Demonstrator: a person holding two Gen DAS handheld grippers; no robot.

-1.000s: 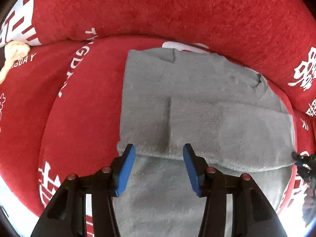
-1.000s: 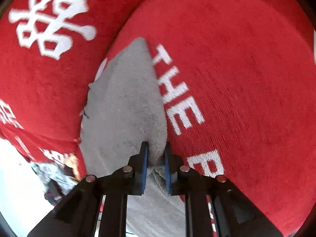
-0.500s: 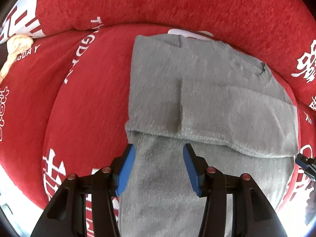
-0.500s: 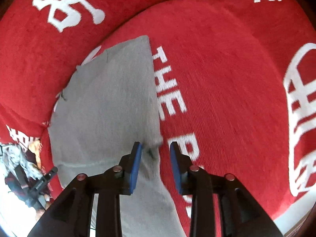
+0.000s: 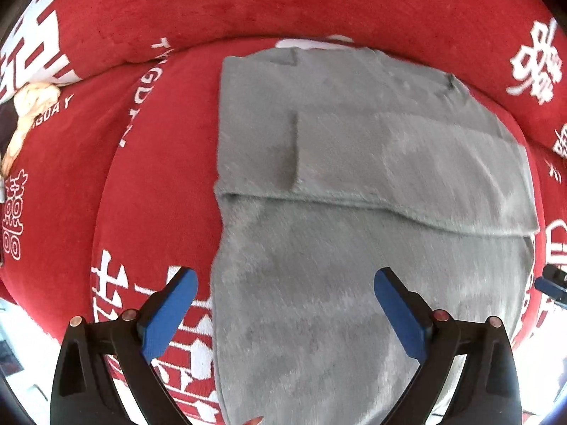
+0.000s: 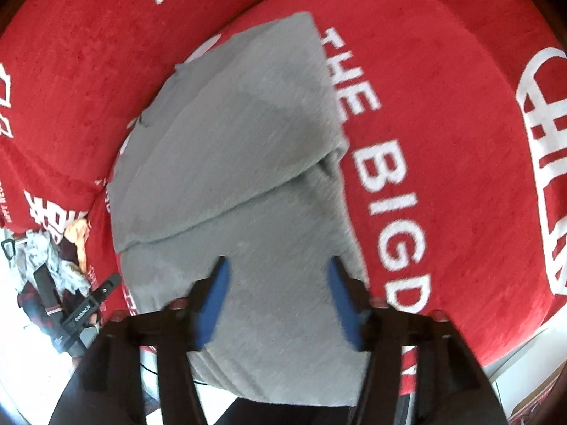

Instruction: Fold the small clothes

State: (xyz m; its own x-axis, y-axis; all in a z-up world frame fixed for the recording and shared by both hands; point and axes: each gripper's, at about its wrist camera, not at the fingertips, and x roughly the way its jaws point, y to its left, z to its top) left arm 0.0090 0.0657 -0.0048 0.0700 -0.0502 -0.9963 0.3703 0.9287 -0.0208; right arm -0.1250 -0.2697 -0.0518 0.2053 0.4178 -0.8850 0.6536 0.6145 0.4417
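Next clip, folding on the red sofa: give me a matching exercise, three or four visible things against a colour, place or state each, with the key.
Things:
1. grey garment
2. left tongs
3. sofa cover
4. cream cloth

Descriptions:
A. red with white lettering
B. bunched at the far left edge of the left wrist view
C. lying on the seat with its upper part folded down over the lower
D. jaws opening, blue pads apart above the fabric, gripping nothing

Pairs: 1-C, 2-D, 3-A, 4-B
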